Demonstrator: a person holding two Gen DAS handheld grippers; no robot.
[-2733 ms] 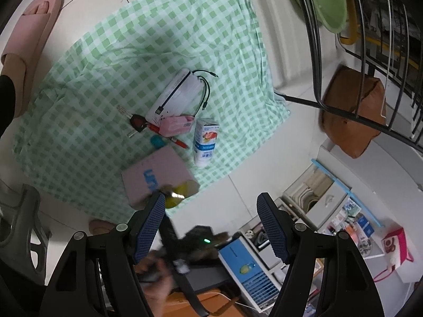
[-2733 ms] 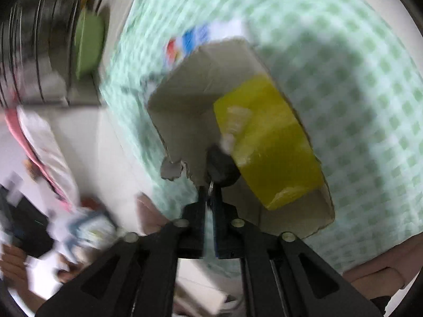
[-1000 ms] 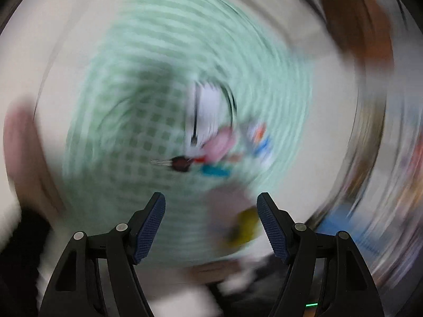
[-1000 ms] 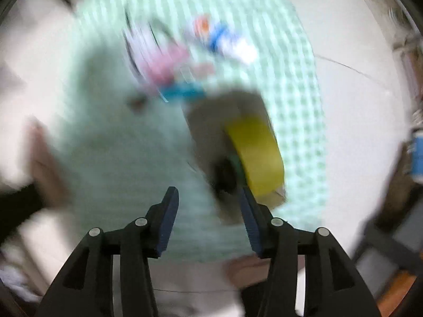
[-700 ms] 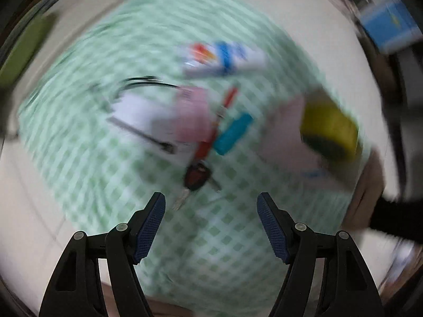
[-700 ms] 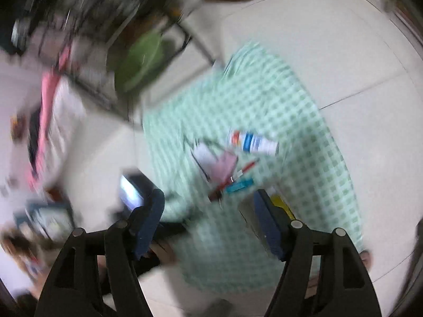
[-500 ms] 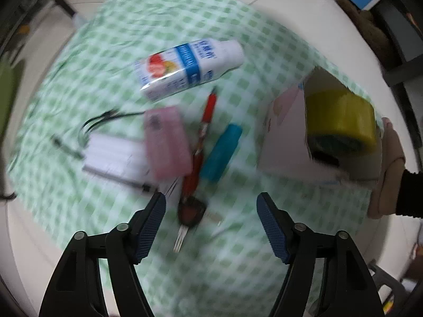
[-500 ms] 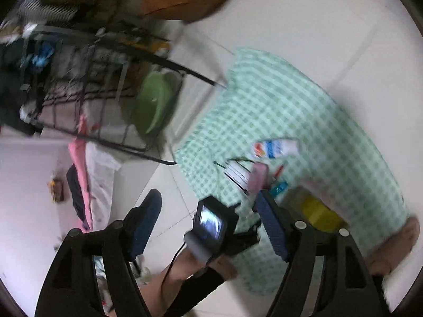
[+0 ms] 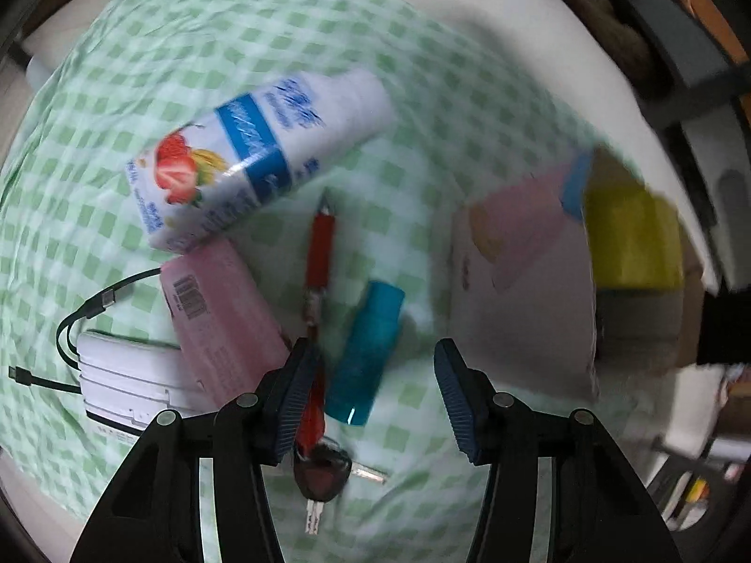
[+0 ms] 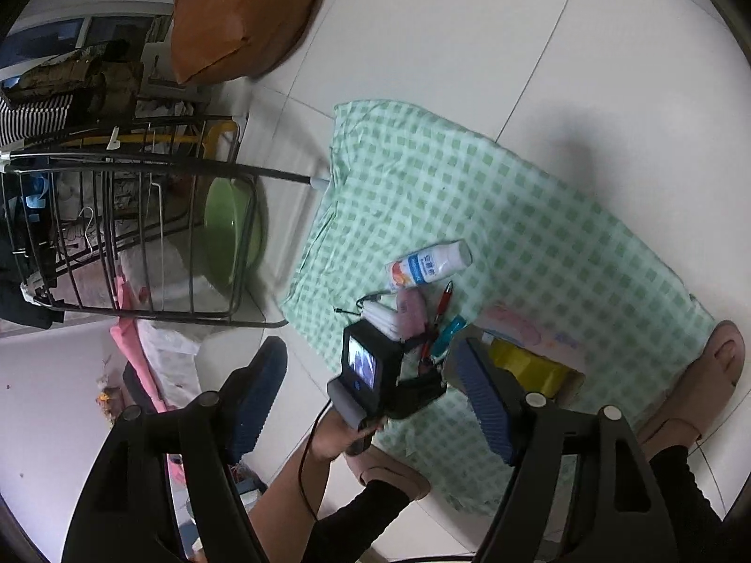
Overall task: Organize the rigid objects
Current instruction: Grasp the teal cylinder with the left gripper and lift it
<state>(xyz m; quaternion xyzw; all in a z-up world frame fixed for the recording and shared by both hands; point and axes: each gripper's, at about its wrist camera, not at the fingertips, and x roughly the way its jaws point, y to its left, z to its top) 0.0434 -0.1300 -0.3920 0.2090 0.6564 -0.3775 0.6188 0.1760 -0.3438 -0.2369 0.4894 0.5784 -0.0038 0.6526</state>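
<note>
Checked cloth [image 9: 422,70] nearer; left hand-held gripper [image 9: 373,396] lowered over teal tube [image 9: 366,352].

A lived-in room of a home, seen from above: a green-and-white checked cloth [image 10: 493,216] is spread over a pale tiled floor [image 10: 469,23]. At the left of the right wrist view stands a black wire drying rack [image 10: 141,234] with a green plastic basin [image 10: 230,234] beneath it and striped clothing [image 10: 33,117] piled at the upper left. A brown cushion [image 10: 239,14] lies on the floor at the top of that frame. Beige house slippers [image 10: 694,384] show at the lower right edge of the cloth. Small household things rest on the cloth in the left wrist view: a drink bottle [image 9: 258,159], keys [image 9: 324,474], a red pen [image 9: 319,244].
</note>
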